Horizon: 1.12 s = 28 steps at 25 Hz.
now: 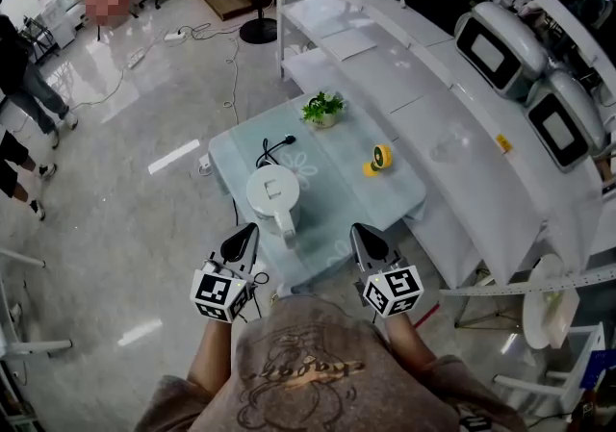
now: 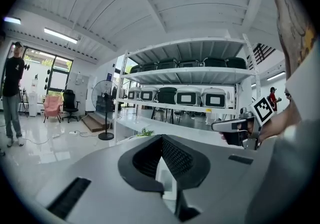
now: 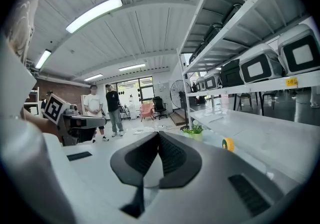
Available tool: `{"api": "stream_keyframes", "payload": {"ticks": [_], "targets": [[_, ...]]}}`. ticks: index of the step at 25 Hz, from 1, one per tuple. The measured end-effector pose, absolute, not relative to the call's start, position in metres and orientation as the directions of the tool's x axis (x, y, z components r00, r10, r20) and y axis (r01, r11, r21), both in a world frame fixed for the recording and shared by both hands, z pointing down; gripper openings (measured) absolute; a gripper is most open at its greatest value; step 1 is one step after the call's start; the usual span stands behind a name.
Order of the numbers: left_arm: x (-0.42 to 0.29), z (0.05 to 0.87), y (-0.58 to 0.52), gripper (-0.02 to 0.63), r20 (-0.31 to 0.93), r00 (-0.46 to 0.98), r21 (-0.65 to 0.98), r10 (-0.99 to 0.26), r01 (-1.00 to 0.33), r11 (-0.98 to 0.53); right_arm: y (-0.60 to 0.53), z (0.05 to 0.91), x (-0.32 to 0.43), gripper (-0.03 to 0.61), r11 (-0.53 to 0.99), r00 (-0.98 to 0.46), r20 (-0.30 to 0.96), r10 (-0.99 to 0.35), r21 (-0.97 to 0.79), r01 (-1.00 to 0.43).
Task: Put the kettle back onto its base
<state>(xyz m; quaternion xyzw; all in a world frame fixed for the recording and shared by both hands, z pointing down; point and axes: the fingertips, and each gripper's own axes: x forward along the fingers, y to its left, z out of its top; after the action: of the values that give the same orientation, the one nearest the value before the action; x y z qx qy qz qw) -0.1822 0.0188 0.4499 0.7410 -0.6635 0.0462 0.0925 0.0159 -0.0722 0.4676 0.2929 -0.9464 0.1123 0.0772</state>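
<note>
Well, my left hand-held gripper (image 1: 241, 245) and right hand-held gripper (image 1: 364, 242) are clenched, empty; the kettle (image 1: 272, 195) at twelve o'clock looks put back, nothing left.

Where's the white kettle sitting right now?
In the head view the white kettle sits on the small table, left of centre, just ahead of the left gripper, with the yellow tape roll to its right.

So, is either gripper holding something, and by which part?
Nothing is held: left gripper and right gripper are shut and empty; the kettle stands on the table.
</note>
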Motion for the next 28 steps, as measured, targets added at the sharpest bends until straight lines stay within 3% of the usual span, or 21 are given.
{"api": "stream_keyframes", "payload": {"ticks": [28], "targets": [[-0.194, 0.449, 0.028, 0.021, 0.166, 0.061, 0.113, -0.984, -0.993, -0.043, -0.063, 0.472, 0.014, -0.002, 0.812, -0.825, 0.217, -0.521, -0.171, -0.558]]}}
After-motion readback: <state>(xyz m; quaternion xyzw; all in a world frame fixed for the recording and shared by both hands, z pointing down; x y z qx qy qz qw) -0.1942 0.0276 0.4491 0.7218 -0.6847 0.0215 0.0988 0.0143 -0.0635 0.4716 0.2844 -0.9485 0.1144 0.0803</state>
